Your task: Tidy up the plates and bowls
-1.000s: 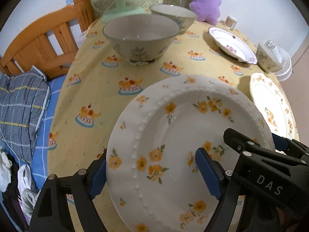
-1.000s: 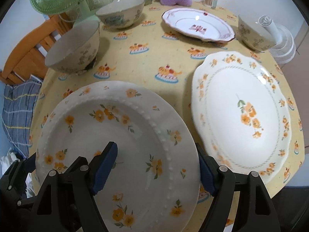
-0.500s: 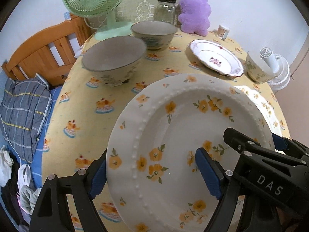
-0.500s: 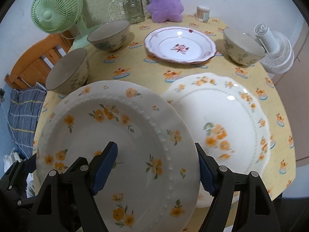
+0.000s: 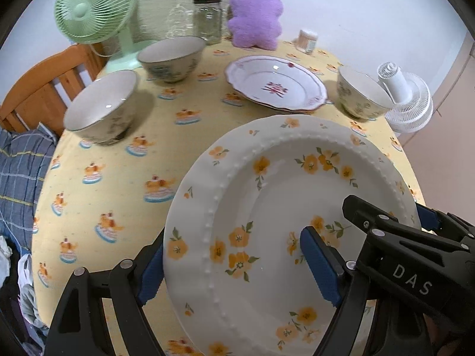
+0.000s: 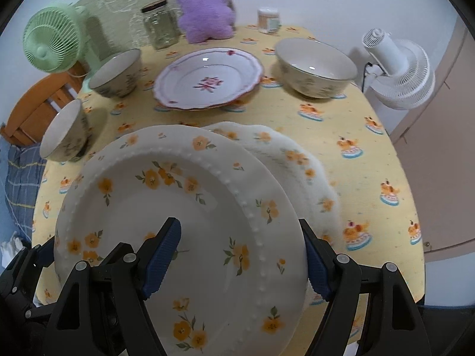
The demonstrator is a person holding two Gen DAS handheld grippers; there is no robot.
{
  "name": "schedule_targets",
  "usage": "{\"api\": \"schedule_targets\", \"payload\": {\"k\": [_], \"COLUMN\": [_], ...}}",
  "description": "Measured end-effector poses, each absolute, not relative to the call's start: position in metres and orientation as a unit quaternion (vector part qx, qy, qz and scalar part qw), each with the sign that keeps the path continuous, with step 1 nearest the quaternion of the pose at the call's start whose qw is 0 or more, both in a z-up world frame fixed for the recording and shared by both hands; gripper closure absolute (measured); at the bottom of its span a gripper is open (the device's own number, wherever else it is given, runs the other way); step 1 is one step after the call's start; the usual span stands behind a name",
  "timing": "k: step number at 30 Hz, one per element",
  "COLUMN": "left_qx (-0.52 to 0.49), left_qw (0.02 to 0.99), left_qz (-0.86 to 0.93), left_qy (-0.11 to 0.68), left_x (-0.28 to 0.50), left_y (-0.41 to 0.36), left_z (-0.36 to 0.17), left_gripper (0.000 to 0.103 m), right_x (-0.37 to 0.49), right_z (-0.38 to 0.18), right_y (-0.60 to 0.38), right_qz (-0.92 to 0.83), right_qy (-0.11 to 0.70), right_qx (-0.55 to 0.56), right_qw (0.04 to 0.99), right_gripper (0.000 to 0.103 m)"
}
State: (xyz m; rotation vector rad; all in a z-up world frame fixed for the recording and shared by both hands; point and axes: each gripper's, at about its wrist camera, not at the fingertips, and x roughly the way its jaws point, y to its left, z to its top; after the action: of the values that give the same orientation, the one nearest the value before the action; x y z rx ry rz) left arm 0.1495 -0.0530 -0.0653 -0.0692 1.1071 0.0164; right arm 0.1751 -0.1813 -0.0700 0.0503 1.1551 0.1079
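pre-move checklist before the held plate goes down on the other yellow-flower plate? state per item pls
1. Left gripper shut on the beaded plate rim: ok.
2. Right gripper shut on the opposite rim: ok.
3. Plate held above the scalloped plate, overlapping it: ok.
4. Centred over it: not ok, it sits off to the left in the right wrist view.
5. Gap between the two plates: cannot tell.
6. Bowls and pink-rimmed plate stand apart from the stack: ok.

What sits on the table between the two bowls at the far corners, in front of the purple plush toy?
The red-patterned plate lies between the left bowl and the right bowl, in front of the plush toy. The right wrist view shows it best.
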Motion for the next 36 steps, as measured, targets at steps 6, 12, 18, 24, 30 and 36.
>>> {"api": "schedule_targets", "payload": {"k": [6, 12, 18, 24, 30, 36], "left_qx": [-0.034, -0.035, -0.043, -0.037, -0.03, -0.016], "left_qw": [0.844, 0.836, 0.826, 0.818, 0.819, 0.818], "left_qz": [-0.005, -0.005, 0.004, 0.005, 0.008, 0.017], "left_qy": [0.536, 0.548, 0.562, 0.574, 0.573, 0.574], "left_x": [0.16, 0.171, 0.179, 0.183, 0.186, 0.188], "left_y": [-0.083, -0.106, -0.113, -0.116, -0.118, -0.121], "left_z": [-0.076, -0.09, -0.101, -0.109, -0.11, -0.109], "left_gripper": [0.019, 0.019, 0.019, 0.018, 0.016, 0.014], "right_x": [0.182, 0.19, 0.199, 0.205, 0.207, 0.206], "right_z": [-0.077, -0.087, -0.096, -0.104, -0.106, -0.107], "right_y": [-0.215, -0.24, -0.246, -0.252, -0.252, -0.254], "right_qz": [0.036, 0.027, 0.033, 0.031, 0.03, 0.028], "right_qy": [0.552, 0.562, 0.569, 0.58, 0.578, 0.579], "right_qx": [0.025, 0.022, 0.015, 0.022, 0.019, 0.018], "right_qw": [0.833, 0.827, 0.822, 0.814, 0.815, 0.815], "right_gripper": [0.025, 0.025, 0.025, 0.027, 0.027, 0.035]}}
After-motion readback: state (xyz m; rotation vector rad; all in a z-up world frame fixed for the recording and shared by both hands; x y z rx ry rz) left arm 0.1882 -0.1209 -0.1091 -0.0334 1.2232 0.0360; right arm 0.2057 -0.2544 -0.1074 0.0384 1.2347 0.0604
